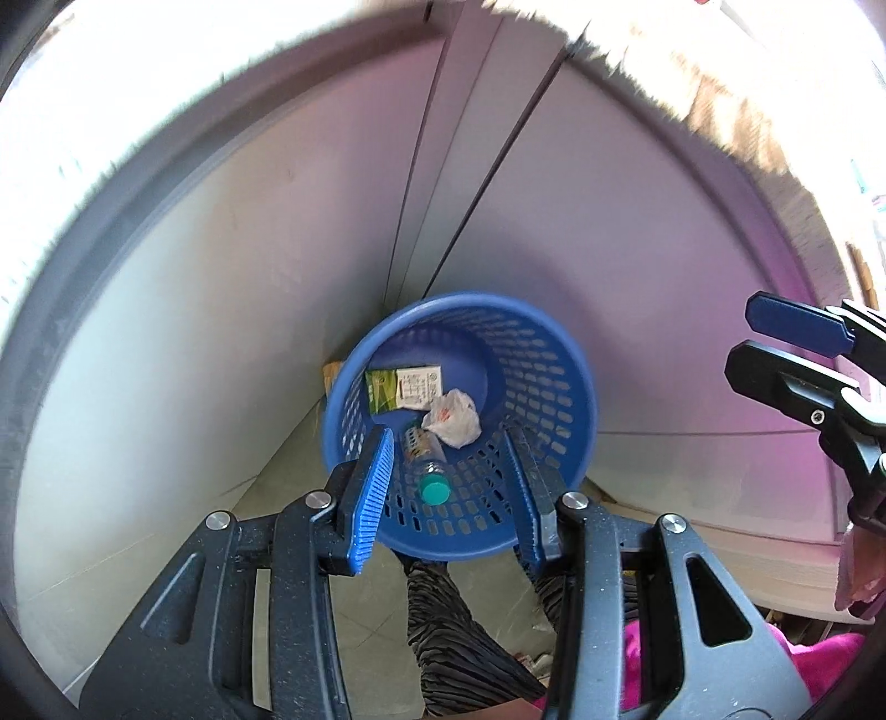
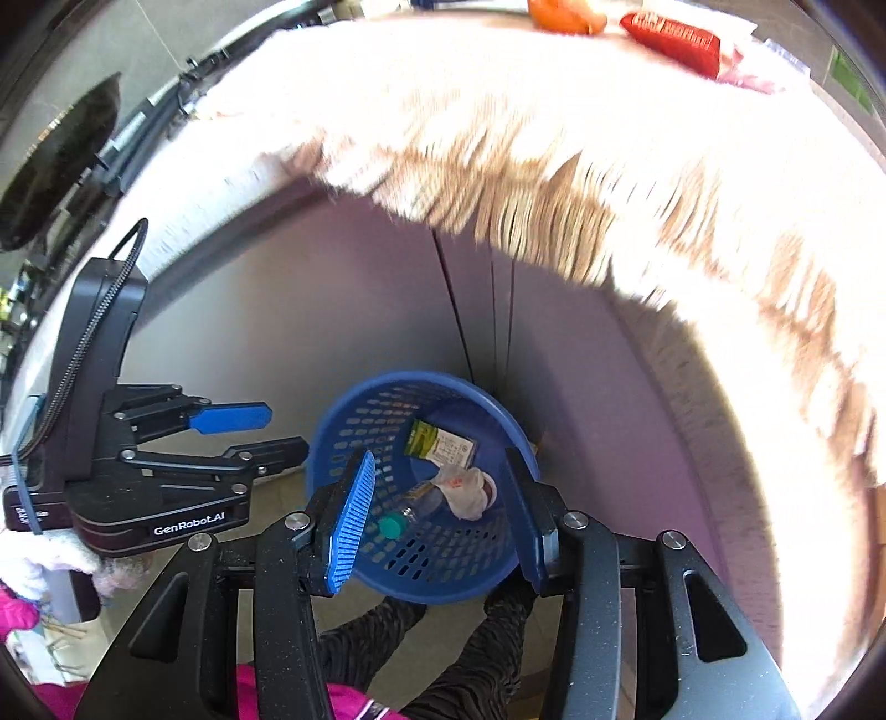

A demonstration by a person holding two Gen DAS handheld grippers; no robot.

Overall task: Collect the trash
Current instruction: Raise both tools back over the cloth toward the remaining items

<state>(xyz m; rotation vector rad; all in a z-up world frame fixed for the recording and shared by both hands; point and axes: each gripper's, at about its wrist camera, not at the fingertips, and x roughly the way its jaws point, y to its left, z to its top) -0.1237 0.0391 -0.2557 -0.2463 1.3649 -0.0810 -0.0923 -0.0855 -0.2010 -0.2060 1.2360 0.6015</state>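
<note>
Table: pale top (image 2: 554, 138) with a fringed cloth edge, curved over the scene; grey panels (image 1: 609, 249) below it met in a corner behind the bin.
Floor: light tiles (image 1: 183, 554), seen beneath both grippers.
Person: dark patterned trouser legs (image 1: 443, 620) and a pink garment (image 2: 343, 700) at the lower edge, close to the bin's near side.
Bin: blue perforated basket (image 1: 548, 382), upright on the floor in the corner, directly under both grippers.
Left gripper: (image 1: 451, 487) pointed steeply down over the bin; jaws partly apart, nothing between the blue pads (image 1: 372, 487), which touched nothing.
Right gripper: (image 2: 437, 509) also pointed steeply down over the bin, just beside the left; jaws partly apart, holding nothing.
Bottle: clear plastic (image 1: 423, 451), green cap (image 1: 434, 490), lay on its side inside the bin against the near wall.
Packet: green and white wrapper (image 1: 404, 387), flat on the bin's bottom at the far side.
Tissue: crumpled white wad (image 1: 453, 418), in the bin between packet and bottle, touching the bottle.
Table items: red pack (image 2: 675, 39) and an orange object (image 2: 562, 16) on the far tabletop, blurred.
</note>
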